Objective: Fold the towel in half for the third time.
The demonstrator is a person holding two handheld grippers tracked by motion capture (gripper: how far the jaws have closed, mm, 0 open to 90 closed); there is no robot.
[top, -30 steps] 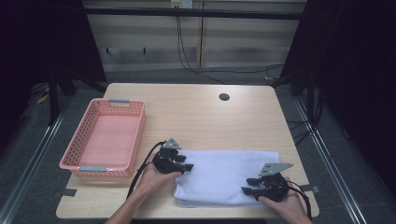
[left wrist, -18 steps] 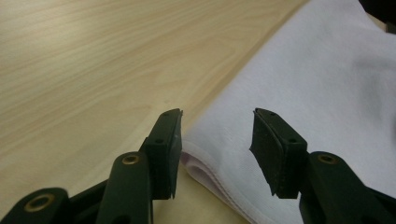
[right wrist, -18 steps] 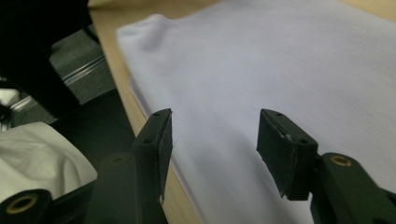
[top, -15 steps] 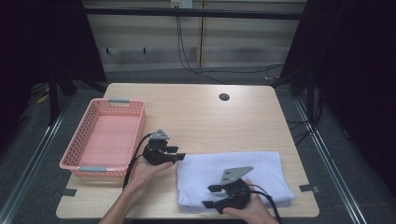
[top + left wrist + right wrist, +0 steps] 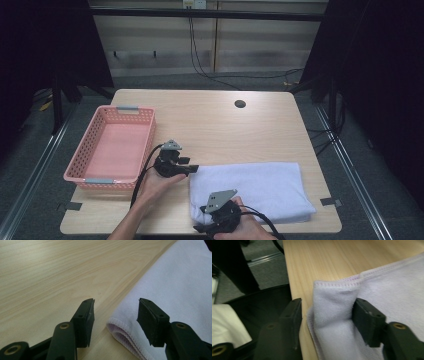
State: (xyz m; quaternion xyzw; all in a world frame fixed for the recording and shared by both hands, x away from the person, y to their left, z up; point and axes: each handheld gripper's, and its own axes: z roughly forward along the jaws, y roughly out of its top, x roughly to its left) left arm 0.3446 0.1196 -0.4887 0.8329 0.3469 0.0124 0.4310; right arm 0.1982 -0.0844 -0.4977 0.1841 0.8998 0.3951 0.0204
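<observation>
Pale wooden tabletop [image 5: 215, 125] in a dark-curtained room: seen from the high view, a folded white terry towel [image 5: 260, 187] lies at the near right, a pink plastic lattice basket [image 5: 112, 147] at the left. The left gripper [image 5: 192, 169] sits at the towel's far left corner, the right gripper [image 5: 200, 227] at its near left corner. In the left gripper view, released jaws straddle the towel's folded hem [image 5: 120, 327], touching nothing, having just widened. In the right gripper view, the towel's corner [image 5: 332, 305] bulges between jaws that have just eased closer; one pad touches cloth, the other stands clear. Judged: corner-gripping step under way; next, both jaws must clench on the corners.
</observation>
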